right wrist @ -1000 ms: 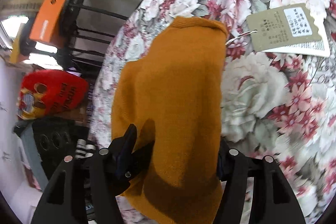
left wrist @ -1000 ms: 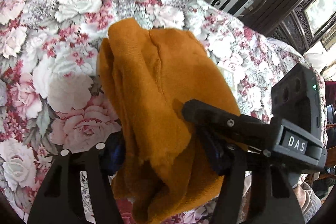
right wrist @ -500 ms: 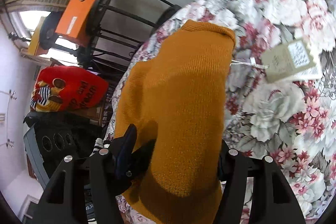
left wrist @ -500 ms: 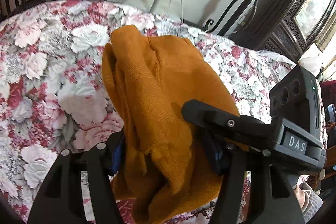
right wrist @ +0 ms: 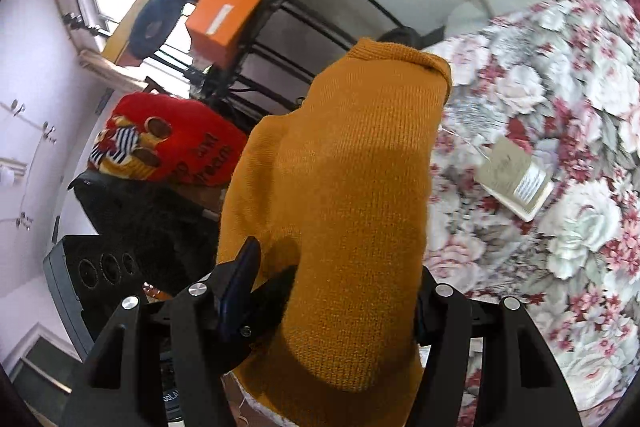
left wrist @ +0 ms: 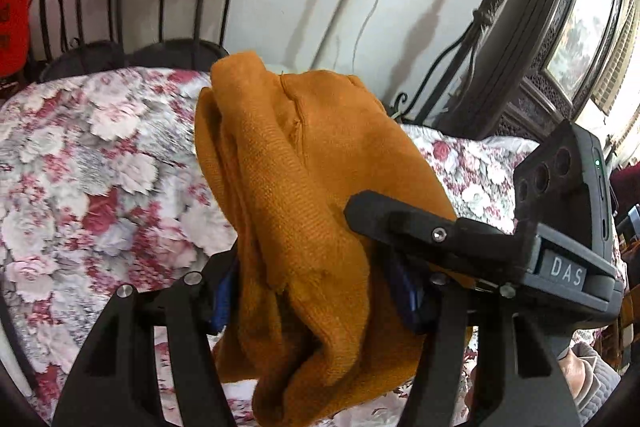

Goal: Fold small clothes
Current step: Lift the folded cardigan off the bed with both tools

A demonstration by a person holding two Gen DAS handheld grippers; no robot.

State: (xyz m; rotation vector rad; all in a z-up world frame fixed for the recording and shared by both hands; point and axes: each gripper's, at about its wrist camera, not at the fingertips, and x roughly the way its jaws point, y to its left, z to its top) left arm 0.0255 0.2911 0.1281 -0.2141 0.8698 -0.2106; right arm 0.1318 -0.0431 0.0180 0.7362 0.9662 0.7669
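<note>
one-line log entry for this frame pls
phase: lift | left gripper: jaws shut on mustard sweater | right gripper: same | paper tag: dangling above floral cloth

The orange knit garment (right wrist: 344,195) is clamped between the jaws of the right gripper (right wrist: 320,303) and held above the floral cloth (right wrist: 568,131); a paper tag (right wrist: 516,179) is seen beside it.

Sweater (right wrist: 344,187) above bedspread (right wrist: 560,187); paper tag (right wrist: 516,179) right of it.

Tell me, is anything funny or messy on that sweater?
Yes. The orange sweater has a paper tag on a string, lying on the flowery cloth. In the left gripper the sweater is bunched in lumpy folds, not flat.
</note>
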